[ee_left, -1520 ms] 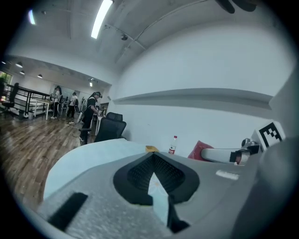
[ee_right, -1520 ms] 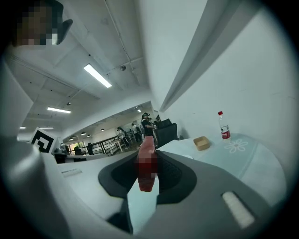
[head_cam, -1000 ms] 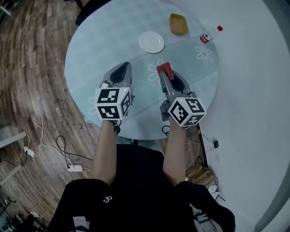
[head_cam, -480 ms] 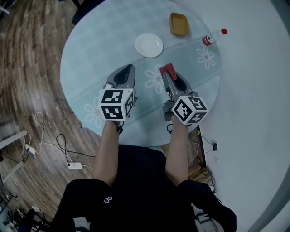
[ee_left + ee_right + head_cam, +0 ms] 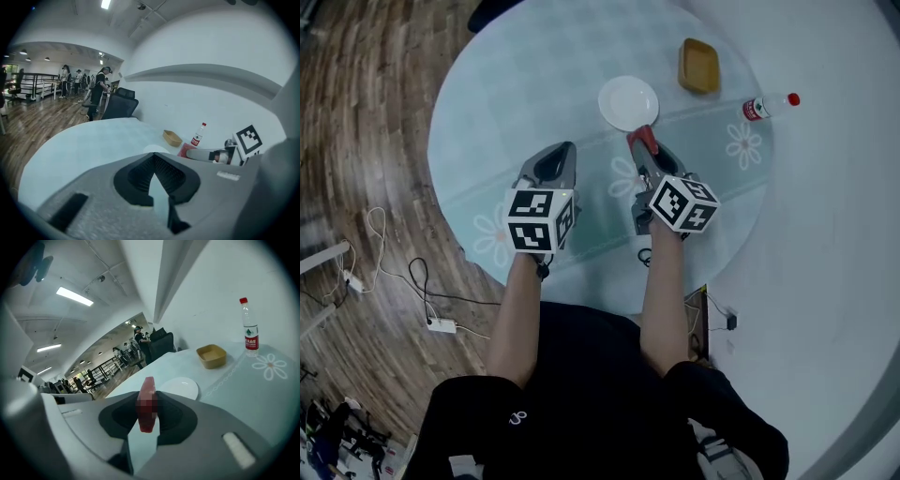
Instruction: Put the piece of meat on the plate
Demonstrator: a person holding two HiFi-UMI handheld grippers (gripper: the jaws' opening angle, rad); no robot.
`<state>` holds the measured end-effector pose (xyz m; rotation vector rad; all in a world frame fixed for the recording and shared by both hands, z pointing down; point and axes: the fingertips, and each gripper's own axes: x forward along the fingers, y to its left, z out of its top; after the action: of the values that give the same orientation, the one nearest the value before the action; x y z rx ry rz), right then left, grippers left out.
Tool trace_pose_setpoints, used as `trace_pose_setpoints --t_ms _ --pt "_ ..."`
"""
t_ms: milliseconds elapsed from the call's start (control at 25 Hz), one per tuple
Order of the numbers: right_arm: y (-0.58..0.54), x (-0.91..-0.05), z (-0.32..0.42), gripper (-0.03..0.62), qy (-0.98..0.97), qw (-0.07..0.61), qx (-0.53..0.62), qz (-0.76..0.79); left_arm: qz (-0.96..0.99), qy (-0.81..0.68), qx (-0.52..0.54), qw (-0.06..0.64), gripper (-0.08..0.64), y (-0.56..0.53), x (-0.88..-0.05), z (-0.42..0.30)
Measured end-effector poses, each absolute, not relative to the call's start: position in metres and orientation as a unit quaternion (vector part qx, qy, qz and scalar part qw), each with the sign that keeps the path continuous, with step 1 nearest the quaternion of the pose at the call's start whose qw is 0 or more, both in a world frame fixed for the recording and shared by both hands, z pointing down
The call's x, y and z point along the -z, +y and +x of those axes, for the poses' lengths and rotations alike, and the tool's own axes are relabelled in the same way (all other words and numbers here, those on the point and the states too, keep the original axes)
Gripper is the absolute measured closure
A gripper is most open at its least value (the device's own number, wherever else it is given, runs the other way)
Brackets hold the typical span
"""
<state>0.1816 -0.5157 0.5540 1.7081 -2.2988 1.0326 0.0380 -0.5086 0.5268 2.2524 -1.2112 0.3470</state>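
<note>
A white plate lies on the round pale-blue table. My right gripper is shut on a red piece of meat, which hangs just at the plate's near edge. In the right gripper view the meat stands upright between the pads, with the plate right behind it. My left gripper hovers over the table to the left of the right one; its jaws meet at the tips with nothing between them.
A tan square bowl sits beyond the plate to the right, and a plastic bottle with a red cap lies near the table's right edge. An office chair stands at the far side. Wooden floor with cables lies left.
Both grippers have moved forward and lower over the table. The right one has carried the meat up to the plate's near edge.
</note>
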Motion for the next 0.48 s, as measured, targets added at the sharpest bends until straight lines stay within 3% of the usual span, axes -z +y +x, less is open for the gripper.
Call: trace_pose_setpoints --t_ms 480 --pt "-0.610 -0.631 0.181 0.489 -0.745 0.126 -0.406 0.513 0.820 -0.466 -0.145 0.299 0.565 -0.511 -0.560 0.028"
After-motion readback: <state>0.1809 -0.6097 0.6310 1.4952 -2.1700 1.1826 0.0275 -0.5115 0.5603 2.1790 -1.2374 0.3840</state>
